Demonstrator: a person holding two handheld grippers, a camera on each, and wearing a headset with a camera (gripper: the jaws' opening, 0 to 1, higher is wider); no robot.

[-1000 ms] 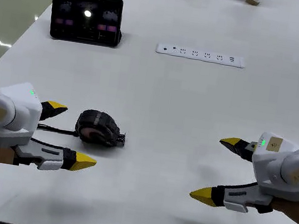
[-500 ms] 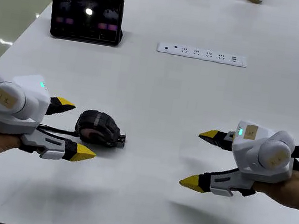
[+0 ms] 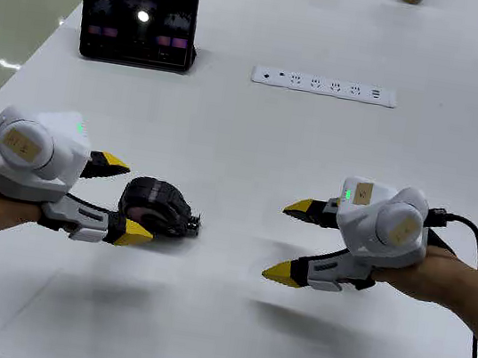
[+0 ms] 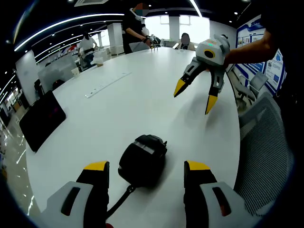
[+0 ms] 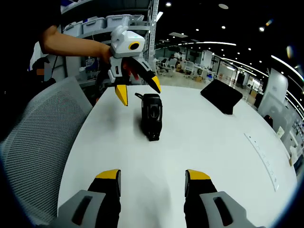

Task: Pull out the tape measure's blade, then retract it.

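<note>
**Tape** (image 3: 155, 207): black case lying on the table (image 3: 253, 145), near my edge and left of centre. The blade looks fully wound in. The hook end faces my right gripper. A black cord (image 4: 118, 202) trails from the rear of the case toward my left hand.

**Left gripper** (image 3: 131, 199): jaws spread, holding nothing. One jaw sits on each side of the case, close to it but apart as far as I can tell. I judge it is placed this way to pin the case, so that it won't slide when the blade is drawn.

**Right gripper** (image 3: 282, 241): jaws spread, empty. It hovers over bare table, well apart from the tape, with its tips aimed at the hook end. I judge it is lined up to go straight in and take the hook.

**Tablet** (image 3: 138, 26): propped at the far left, well apart from the work.

**Power strip** (image 3: 323, 87): lying flat at the far centre, outside the pull line.

**Chair** (image 5: 38, 156): mesh back, beside the table edge and off the work.

**Obstructions:** nothing lies between the right gripper and the hook. The bare table to the right leaves room for the blade. The cord runs between my left jaws and could be caught when they close.

**Stage:** nothing is gripped and the pull is not yet begun.
</note>
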